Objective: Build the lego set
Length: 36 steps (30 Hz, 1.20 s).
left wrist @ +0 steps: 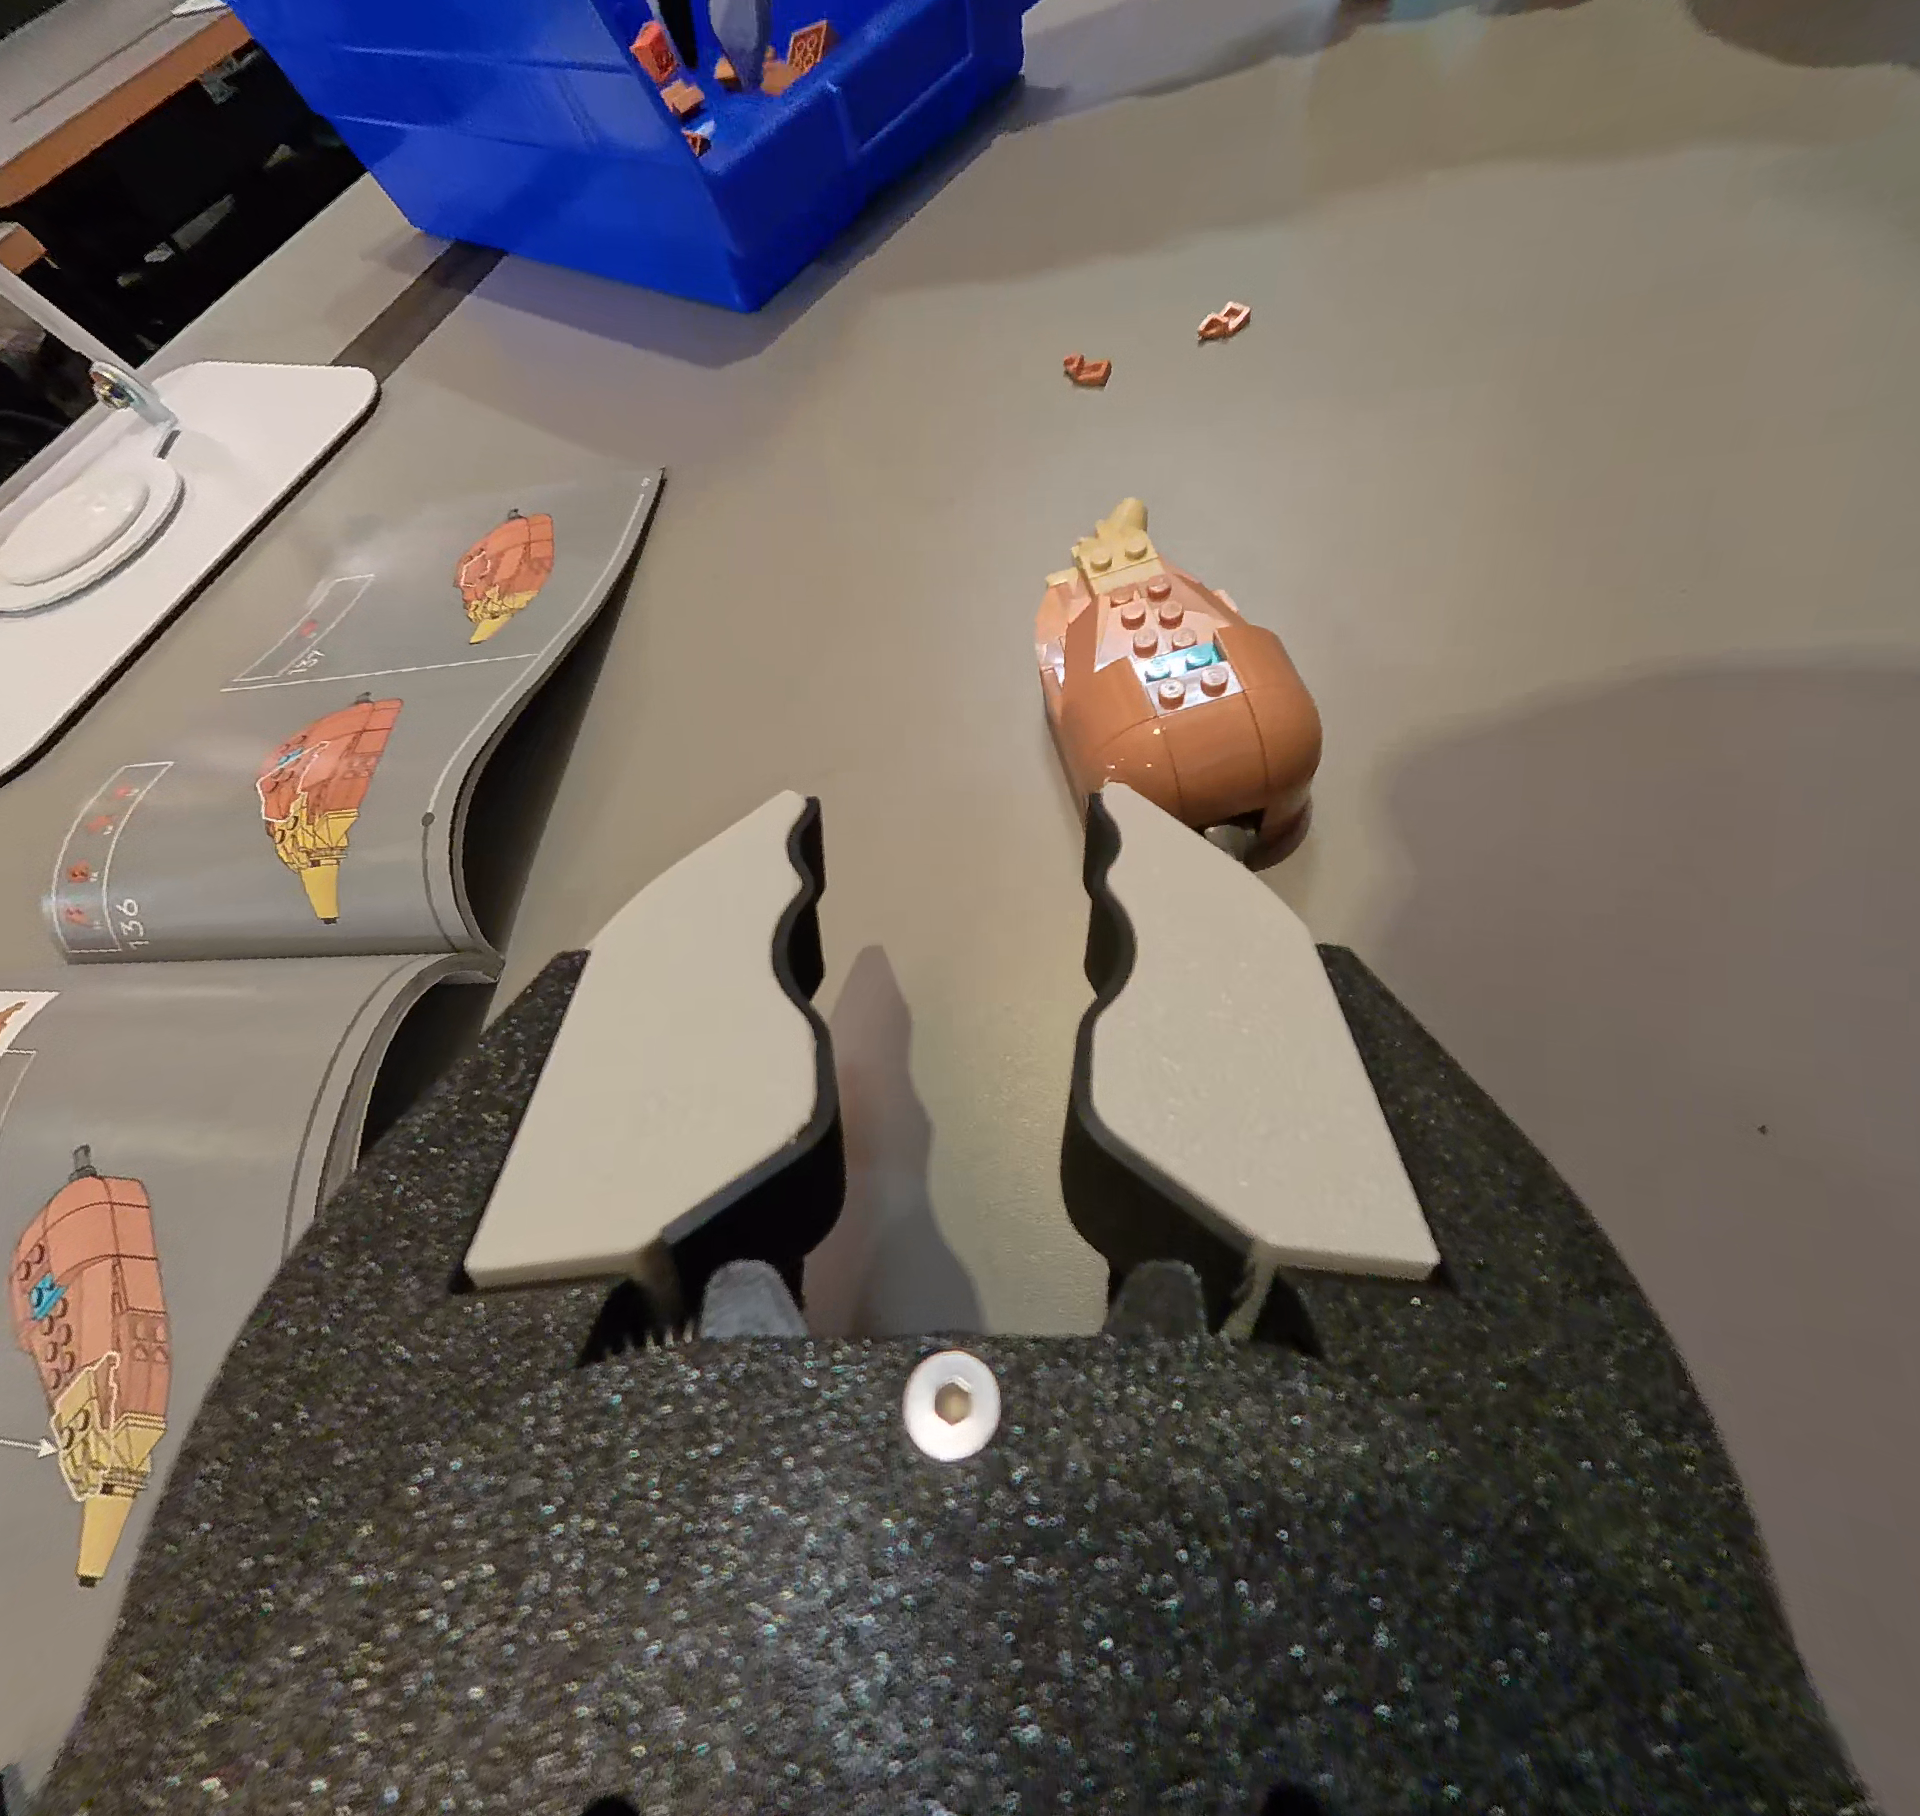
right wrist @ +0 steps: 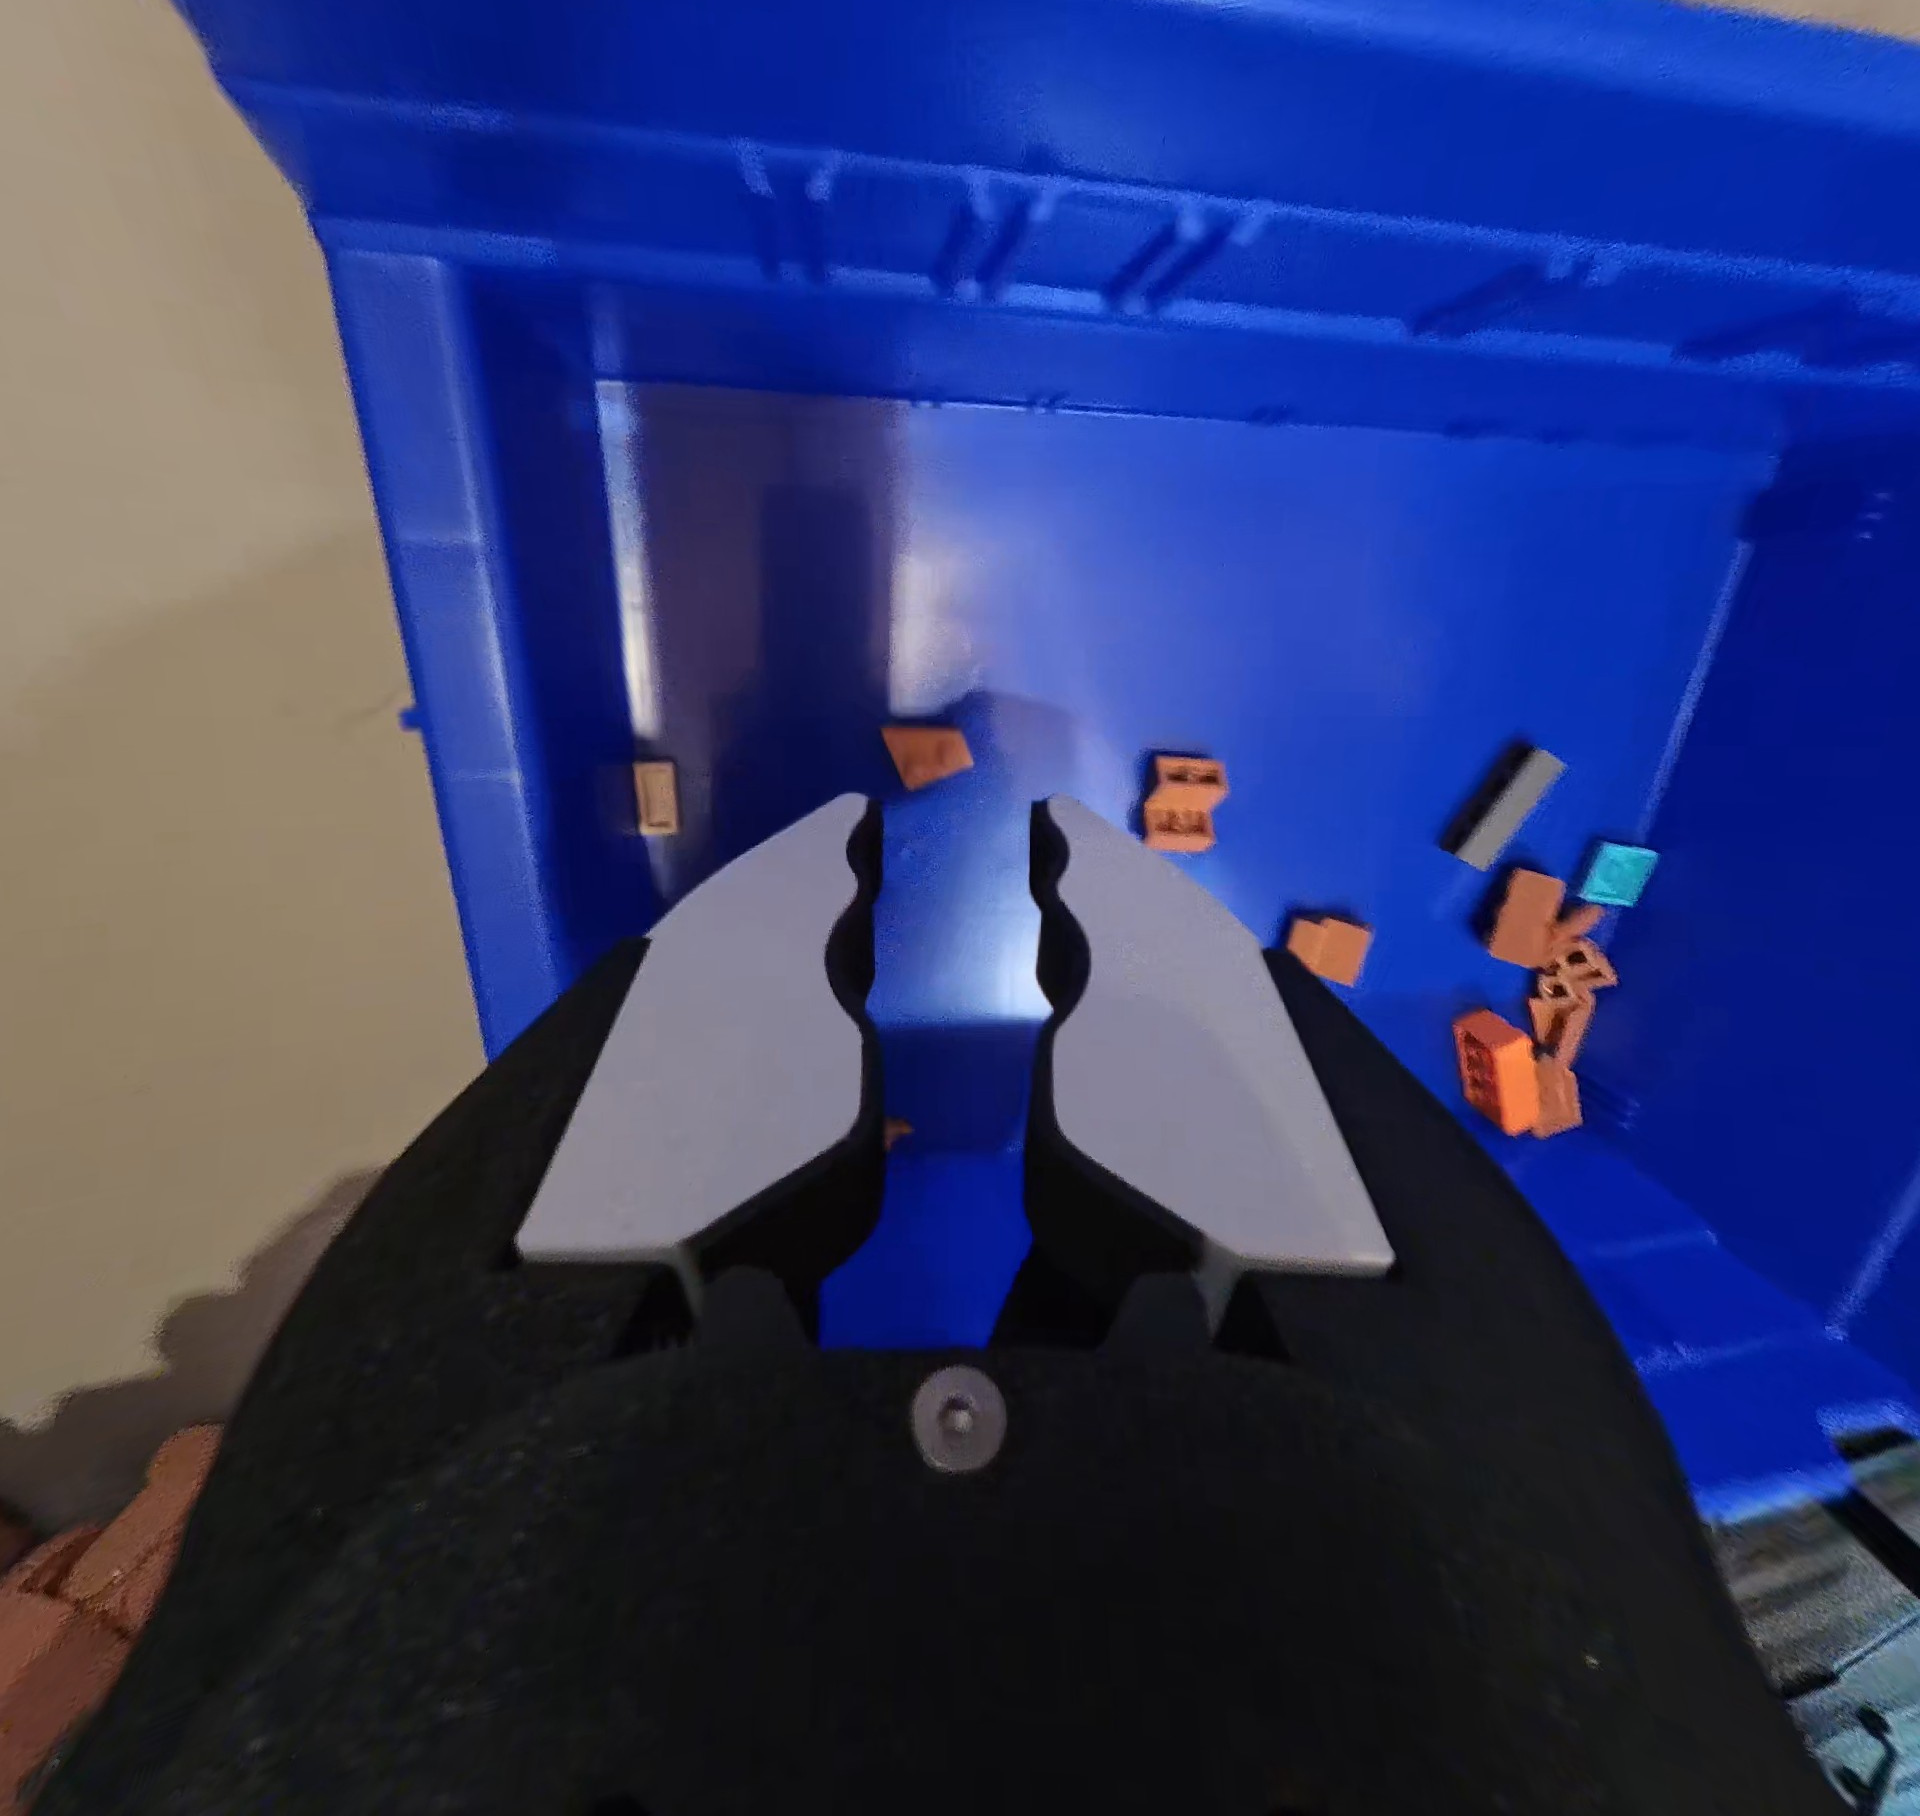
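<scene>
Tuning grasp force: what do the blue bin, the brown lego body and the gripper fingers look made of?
Blue bin: looks like glossy moulded plastic, with ribs and bright glare.
Brown lego body: smooth hard plastic bricks with small highlights, studs on top.
Left gripper fingers: matte grey faces on black wavy-edged backing, likely printed plastic; can't confirm. Right gripper looks the same.

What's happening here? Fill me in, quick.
A person is building a lego set with two handheld grippers. The right gripper is open and empty, reaching into the blue bin over loose orange-brown pieces. The left gripper is also open and empty, above the grey table, next to the part-built brown model. An open instruction booklet lies to its left, and two small brown pieces sit farther out on the table.
</scene>
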Each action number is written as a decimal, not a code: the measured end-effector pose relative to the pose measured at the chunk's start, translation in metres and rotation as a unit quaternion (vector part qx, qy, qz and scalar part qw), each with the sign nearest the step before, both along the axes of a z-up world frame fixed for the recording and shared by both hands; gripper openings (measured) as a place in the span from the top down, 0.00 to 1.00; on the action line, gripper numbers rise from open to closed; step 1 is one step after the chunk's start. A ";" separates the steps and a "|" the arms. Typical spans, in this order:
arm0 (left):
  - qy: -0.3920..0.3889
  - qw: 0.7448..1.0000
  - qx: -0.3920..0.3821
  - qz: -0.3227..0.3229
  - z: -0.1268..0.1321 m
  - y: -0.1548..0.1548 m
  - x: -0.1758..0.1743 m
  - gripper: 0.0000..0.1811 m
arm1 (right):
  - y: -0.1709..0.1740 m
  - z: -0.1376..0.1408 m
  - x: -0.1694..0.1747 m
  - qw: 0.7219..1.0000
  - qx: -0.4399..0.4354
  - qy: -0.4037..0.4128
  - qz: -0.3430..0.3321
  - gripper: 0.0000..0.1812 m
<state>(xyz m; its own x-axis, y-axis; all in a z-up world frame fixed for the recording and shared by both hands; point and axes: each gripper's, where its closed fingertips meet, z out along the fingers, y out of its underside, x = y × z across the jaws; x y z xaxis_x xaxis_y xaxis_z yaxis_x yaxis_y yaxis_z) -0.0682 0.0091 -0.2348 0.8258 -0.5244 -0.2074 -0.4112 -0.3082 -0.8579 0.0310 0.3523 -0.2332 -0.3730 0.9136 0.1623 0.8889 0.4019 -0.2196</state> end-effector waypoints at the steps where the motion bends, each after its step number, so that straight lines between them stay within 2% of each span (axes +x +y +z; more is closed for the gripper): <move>1: 0.000 1.000 0.000 0.000 0.000 0.000 0.000 0.73 | 0.006 0.009 0.001 1.000 0.003 0.011 -0.006 0.84; 7: 0.000 1.000 0.002 0.000 0.000 0.000 0.000 0.73 | 0.068 0.061 0.025 0.995 0.069 0.046 -0.051 0.82; 11: -0.001 1.000 0.004 0.004 0.001 0.001 -0.002 0.73 | 0.093 0.069 0.043 0.993 0.089 0.041 -0.062 0.82; 16: -0.004 1.000 0.007 0.008 0.002 0.003 -0.005 0.74 | 0.103 0.052 0.049 0.994 0.104 0.008 -0.043 0.82; 23: -0.010 1.000 0.005 0.010 0.003 0.003 -0.006 0.74 | 0.102 0.027 0.038 0.990 0.127 -0.066 0.015 0.83; 29: 0.001 1.000 0.007 0.004 0.001 0.002 -0.003 0.74 | 0.117 0.006 0.041 0.957 0.182 -0.214 0.075 0.82; 33: 0.007 1.000 0.008 0.002 0.001 0.002 -0.003 0.74 | 0.117 -0.010 0.048 0.936 0.163 -0.296 0.098 0.83; 36: 0.011 1.000 0.008 0.000 0.000 0.001 -0.002 0.74 | 0.120 -0.021 0.053 0.925 0.156 -0.329 0.105 0.83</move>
